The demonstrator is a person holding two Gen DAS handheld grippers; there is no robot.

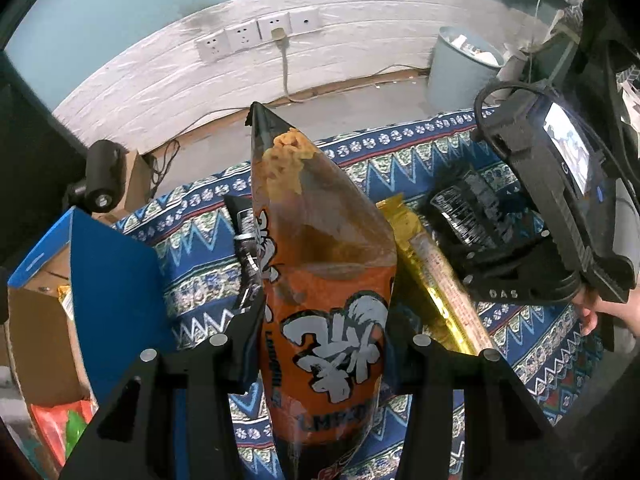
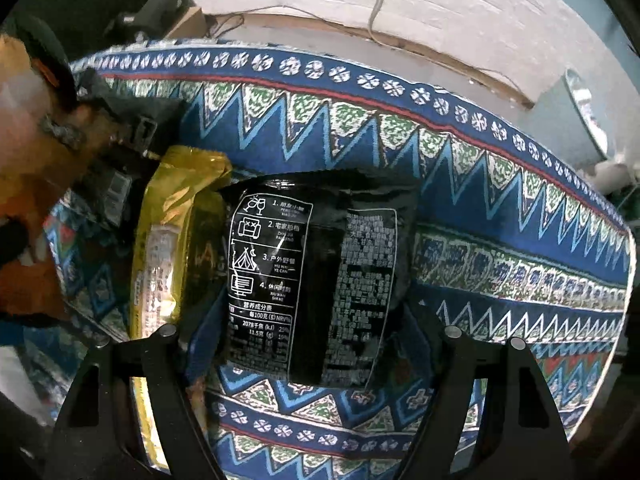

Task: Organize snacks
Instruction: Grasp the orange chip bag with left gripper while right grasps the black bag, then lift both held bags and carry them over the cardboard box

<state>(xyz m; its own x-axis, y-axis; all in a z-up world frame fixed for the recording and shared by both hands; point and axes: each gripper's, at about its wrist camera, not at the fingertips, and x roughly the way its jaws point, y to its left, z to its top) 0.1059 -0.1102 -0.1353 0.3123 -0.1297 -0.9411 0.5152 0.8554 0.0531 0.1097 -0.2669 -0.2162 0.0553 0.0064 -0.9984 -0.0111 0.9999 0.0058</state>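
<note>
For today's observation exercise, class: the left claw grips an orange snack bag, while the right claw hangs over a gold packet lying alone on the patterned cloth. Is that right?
One detail is wrong. The right claw hangs over a black snack packet, with the gold packet lying beside it, as the right wrist view shows. The left claw does grip the orange snack bag.

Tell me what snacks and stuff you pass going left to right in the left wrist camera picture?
Blue cardboard box → orange snack bag held in the left tool → gold packet → black packet → right tool.
</note>
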